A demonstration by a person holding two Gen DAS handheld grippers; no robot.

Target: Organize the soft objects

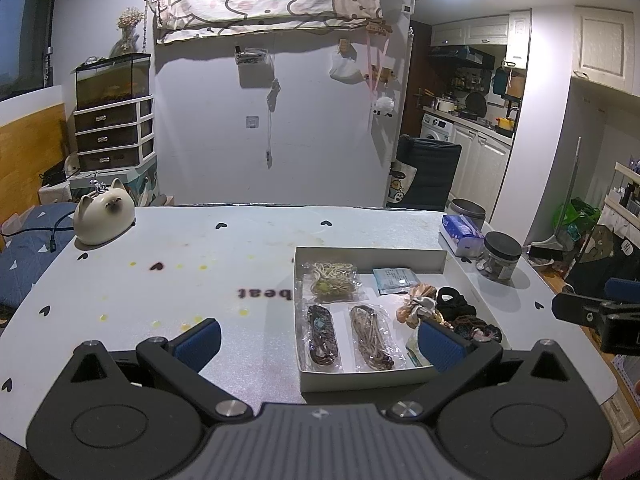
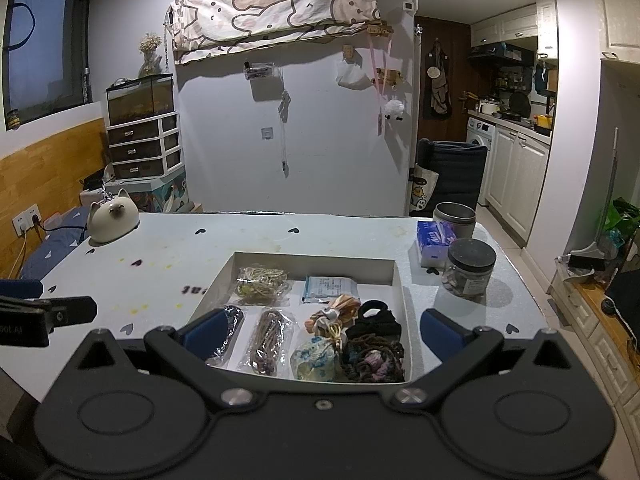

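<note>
A shallow white box sits on the table and holds soft items. Inside lie three clear bags of cords, a blue-white packet, peach and black scrunchies and a floral pouch. My left gripper hovers open above the box's near left edge, nothing between its blue pads. In the right wrist view my right gripper hangs open over the box's near side, empty too. Each gripper shows at the other view's edge.
A white cat figurine stands at the far left of the table. A tissue pack, a lidded glass jar and a metal tin stand right of the box. The table's right edge drops to the floor.
</note>
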